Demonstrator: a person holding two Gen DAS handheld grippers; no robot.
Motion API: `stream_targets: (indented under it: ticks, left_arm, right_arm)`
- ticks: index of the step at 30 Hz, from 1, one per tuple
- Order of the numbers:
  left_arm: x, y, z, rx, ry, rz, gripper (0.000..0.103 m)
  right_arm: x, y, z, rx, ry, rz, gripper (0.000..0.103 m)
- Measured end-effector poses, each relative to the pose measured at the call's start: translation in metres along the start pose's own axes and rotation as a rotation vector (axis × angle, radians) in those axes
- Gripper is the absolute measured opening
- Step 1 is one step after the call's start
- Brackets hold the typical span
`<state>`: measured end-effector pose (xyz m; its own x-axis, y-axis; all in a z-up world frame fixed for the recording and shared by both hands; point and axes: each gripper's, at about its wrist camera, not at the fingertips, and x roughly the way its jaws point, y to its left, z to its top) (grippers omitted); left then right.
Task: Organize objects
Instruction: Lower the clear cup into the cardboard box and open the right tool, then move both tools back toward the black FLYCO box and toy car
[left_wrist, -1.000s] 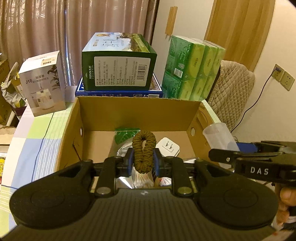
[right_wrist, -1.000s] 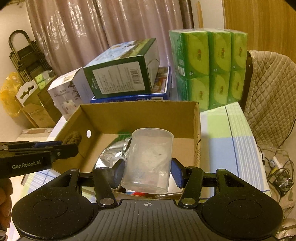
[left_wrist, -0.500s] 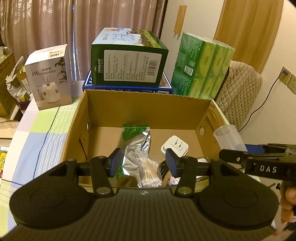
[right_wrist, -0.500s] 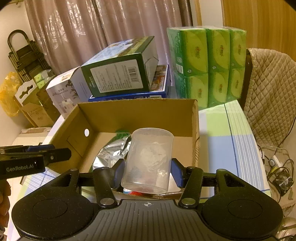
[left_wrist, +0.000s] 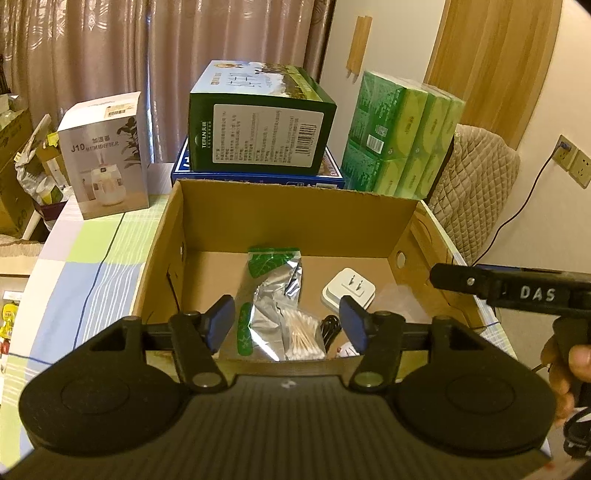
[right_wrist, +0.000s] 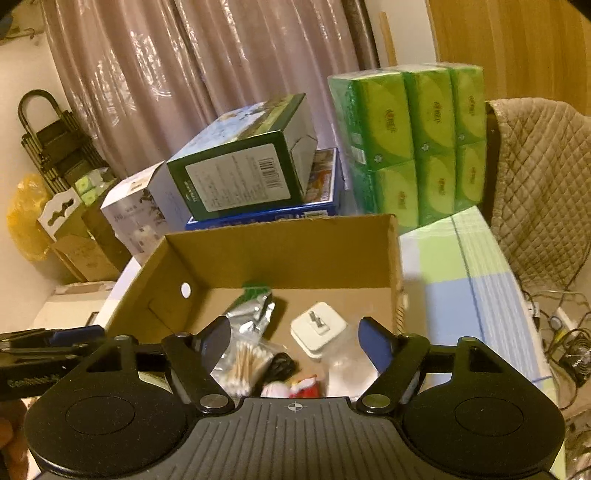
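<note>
Both tongs hang over the near rim of the open carton (left_wrist: 295, 218), which stands on a checked tablecloth (left_wrist: 92, 266) and fills the space ahead of them. Beyond its far wall stand a green box (left_wrist: 258, 129) on a blue one, a pack of green tissues (right_wrist: 410, 147) to the right and a white humidifier box (left_wrist: 105, 158) to the left. The left gripper (left_wrist: 287, 325) has just been opening; its jaws stand apart with nothing between them, above a foil pouch (left_wrist: 273, 295) and a bag of cotton swabs (left_wrist: 301, 334) on the carton floor. A white plug adapter (right_wrist: 319, 328) lies ahead of the right gripper (right_wrist: 293, 343), whose jaws have likewise just spread and press on nothing. Below them, just inside its right finger, what seems a clear cup (right_wrist: 347, 369) lies blurred on the floor, next to a black cable (right_wrist: 280, 365).
</note>
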<state>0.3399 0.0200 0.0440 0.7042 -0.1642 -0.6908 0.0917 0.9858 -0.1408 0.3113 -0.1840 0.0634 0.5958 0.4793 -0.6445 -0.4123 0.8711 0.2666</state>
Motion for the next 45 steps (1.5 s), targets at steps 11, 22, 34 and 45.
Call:
stream_targets:
  ticks: [11, 22, 34, 45]
  left_arm:
    - [-0.056, 0.000, -0.041, -0.055, -0.027, 0.020, 0.073]
    - [-0.128, -0.009, -0.104, -0.138, -0.037, 0.024, 0.090]
    - [-0.182, 0.013, -0.155, -0.155, -0.028, 0.156, 0.102]
    - [-0.188, 0.037, -0.172, -0.200, -0.007, 0.193, 0.102]
  right_arm:
    - [-0.056, -0.002, -0.066, 0.063, 0.086, 0.001, 0.074]
    - [-0.115, 0.019, -0.129, 0.089, 0.119, 0.017, 0.074]
    - [-0.141, 0.035, -0.158, 0.066, 0.126, 0.023, 0.074]
    - [-0.127, 0.047, -0.174, 0.013, 0.164, 0.029, 0.074]
